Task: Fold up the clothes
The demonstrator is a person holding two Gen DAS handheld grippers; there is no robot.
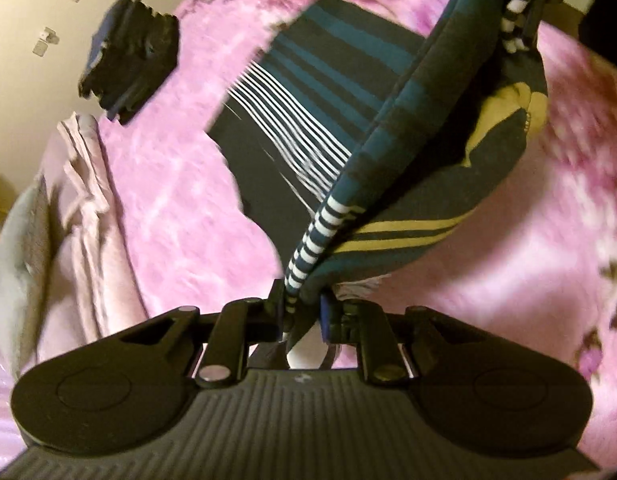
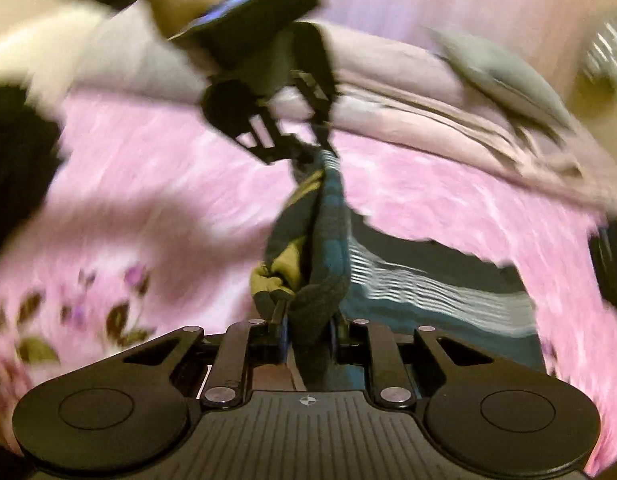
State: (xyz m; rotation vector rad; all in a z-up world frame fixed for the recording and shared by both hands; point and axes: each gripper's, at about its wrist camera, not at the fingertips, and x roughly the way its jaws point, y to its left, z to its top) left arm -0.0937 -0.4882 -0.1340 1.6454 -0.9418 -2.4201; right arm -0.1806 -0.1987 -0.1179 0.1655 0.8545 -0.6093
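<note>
Left wrist: my left hand-held gripper (image 1: 304,312) pinches the striped shirt (image 1: 308,92); the right hand-held gripper (image 2: 308,328) clamps its other edge above the bed (image 1: 180,184).

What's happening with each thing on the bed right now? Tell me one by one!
Striped garment: partly lifted off the bed, one edge stretched between both grippers.
Left gripper: shut on the striped garment.
Right gripper: shut on the striped garment.
Dark folded clothes: stacked in a pile on the bed.
Pink floral blanket: spread flat.
Pale pink bedding: bunched at the edge.
</note>
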